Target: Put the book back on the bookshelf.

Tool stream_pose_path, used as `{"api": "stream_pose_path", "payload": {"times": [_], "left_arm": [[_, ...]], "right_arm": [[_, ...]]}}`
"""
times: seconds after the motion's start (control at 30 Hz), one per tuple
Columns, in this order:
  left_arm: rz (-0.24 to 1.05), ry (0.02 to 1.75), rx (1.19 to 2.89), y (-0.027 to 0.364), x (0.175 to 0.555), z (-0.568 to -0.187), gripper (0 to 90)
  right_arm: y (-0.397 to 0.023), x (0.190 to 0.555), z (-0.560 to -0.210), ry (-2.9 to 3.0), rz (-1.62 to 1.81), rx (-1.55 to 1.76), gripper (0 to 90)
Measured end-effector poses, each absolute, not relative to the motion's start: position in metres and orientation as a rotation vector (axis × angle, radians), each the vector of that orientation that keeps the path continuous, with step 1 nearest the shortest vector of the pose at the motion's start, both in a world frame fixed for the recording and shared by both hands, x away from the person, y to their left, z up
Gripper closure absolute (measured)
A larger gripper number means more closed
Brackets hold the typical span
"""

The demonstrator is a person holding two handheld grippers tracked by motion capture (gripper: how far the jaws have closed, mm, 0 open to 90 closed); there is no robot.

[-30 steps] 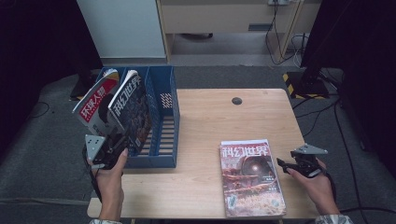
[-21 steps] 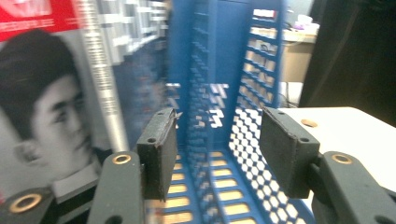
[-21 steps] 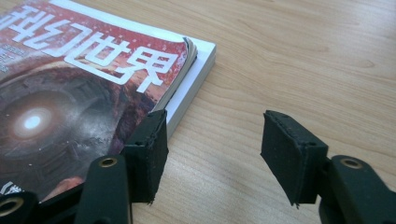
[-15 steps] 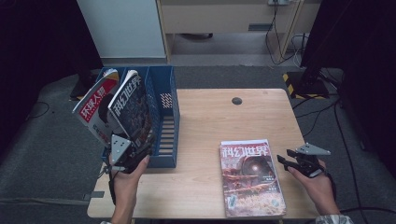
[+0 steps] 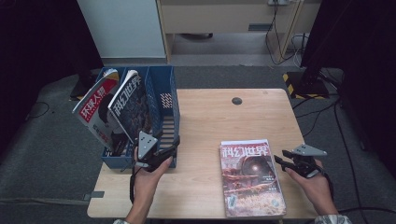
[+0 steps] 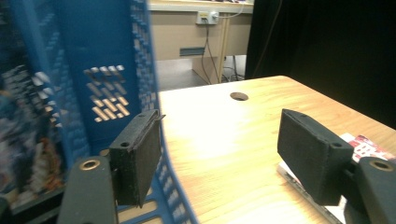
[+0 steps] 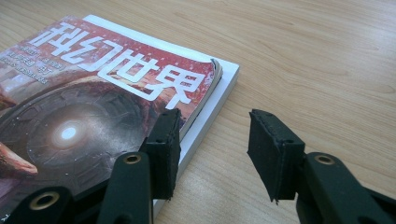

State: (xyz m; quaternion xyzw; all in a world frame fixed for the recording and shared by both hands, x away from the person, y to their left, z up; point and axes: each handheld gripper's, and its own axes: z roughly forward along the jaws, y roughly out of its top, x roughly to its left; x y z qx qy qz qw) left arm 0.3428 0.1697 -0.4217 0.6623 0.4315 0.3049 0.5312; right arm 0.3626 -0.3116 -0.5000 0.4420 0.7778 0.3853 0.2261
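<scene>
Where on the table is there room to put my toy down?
Bare wood lies between the blue rack and the magazine stack, and along the far edge around the small round hole. The near edge is crowded with both hands and the magazines.

A magazine [image 5: 252,177] with a red cover, white Chinese title and a glowing round gate picture lies flat, face up, on a second one near the table's front right edge. Two more magazines [image 5: 114,109] stand tilted left in the blue rack [image 5: 164,100] at the table's left.
</scene>
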Motion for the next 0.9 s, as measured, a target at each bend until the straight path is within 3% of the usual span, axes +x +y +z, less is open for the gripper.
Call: {"api": "stream_pose_path", "payload": {"times": [0.23, 0.9], "left_arm": [[0.683, 0.979, 1.638, 0.141, 0.351, -0.427, 27.5], [0.587, 0.917, 1.741, 0.088, 0.366, -0.446, 24.1]], "right_arm": [[-0.31, 0.363, -0.5, 2.151, 1.059, 1.221, 48.7], [-0.311, 0.363, -0.5, 2.141, 1.068, 1.218, 47.6]]}}
